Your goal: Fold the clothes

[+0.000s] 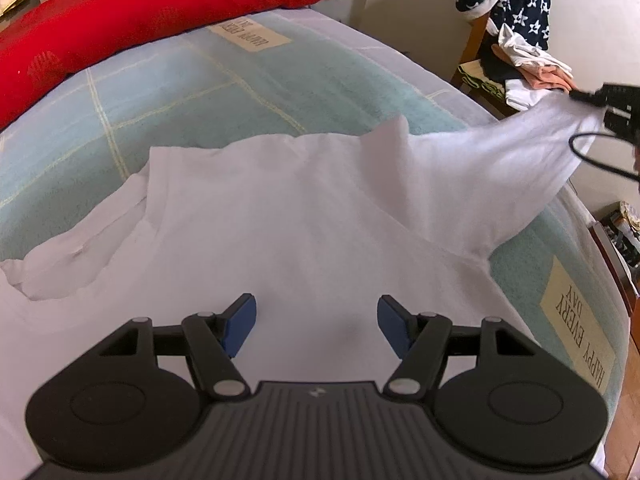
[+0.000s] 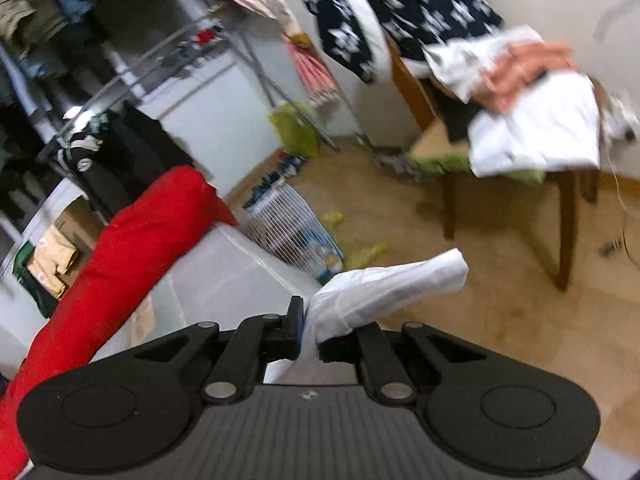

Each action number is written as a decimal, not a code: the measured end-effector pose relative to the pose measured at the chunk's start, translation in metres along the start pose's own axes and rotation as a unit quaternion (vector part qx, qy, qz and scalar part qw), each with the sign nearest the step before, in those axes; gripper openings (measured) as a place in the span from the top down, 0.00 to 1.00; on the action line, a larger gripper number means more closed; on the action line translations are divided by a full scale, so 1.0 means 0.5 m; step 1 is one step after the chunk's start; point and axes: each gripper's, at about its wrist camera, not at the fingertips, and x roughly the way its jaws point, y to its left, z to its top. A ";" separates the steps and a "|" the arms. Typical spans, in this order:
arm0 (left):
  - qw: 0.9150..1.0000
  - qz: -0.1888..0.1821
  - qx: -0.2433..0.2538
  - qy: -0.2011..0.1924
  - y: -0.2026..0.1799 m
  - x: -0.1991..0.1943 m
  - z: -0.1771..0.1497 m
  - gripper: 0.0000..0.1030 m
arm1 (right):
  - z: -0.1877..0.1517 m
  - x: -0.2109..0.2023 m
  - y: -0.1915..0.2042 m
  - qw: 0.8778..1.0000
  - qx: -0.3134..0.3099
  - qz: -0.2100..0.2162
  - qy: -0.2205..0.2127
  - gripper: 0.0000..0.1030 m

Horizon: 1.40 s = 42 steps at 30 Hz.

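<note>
A white shirt (image 1: 280,216) lies spread on the bed's pale blue checked blanket (image 1: 168,92). My left gripper (image 1: 316,322) hovers over the shirt's near part, its blue pads wide apart and nothing between them. The shirt's right sleeve (image 1: 500,168) is lifted off the bed and stretched to the right, where my right gripper (image 1: 580,98) pinches its end. In the right wrist view that gripper (image 2: 309,330) is shut on the sleeve cloth (image 2: 384,288), which bunches out past the fingers above the floor.
A red quilt (image 1: 132,12) lies rolled along the bed's far side. A wooden chair (image 2: 568,216) beside the bed holds a pile of white and pink clothes (image 2: 536,120) and a navy star-print garment (image 2: 400,4). A drying rack (image 2: 120,80) and a white wire basket (image 2: 284,216) stand beyond.
</note>
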 end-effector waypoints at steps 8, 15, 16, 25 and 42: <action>1.000 0.000 -0.006 -0.002 0.008 0.004 0.002 0.34 | 0.017 0.015 -0.034 0.996 -0.025 -0.088 0.024 0.72; 1.000 0.003 -0.003 0.001 0.012 0.008 0.001 0.34 | 0.003 -0.001 -0.082 0.980 0.014 -0.197 0.018 0.63; 1.000 0.003 -0.003 0.001 0.013 0.007 0.001 0.34 | -0.002 -0.003 -0.068 0.982 0.005 -0.189 0.021 0.61; 0.999 0.032 -0.016 -0.019 0.043 -0.009 0.001 0.34 | -0.159 0.048 0.166 0.979 -0.112 0.029 0.166 0.53; 0.991 0.077 -0.096 -0.048 0.205 -0.034 -0.056 0.34 | -0.415 0.225 0.510 0.909 -0.314 0.102 0.255 0.54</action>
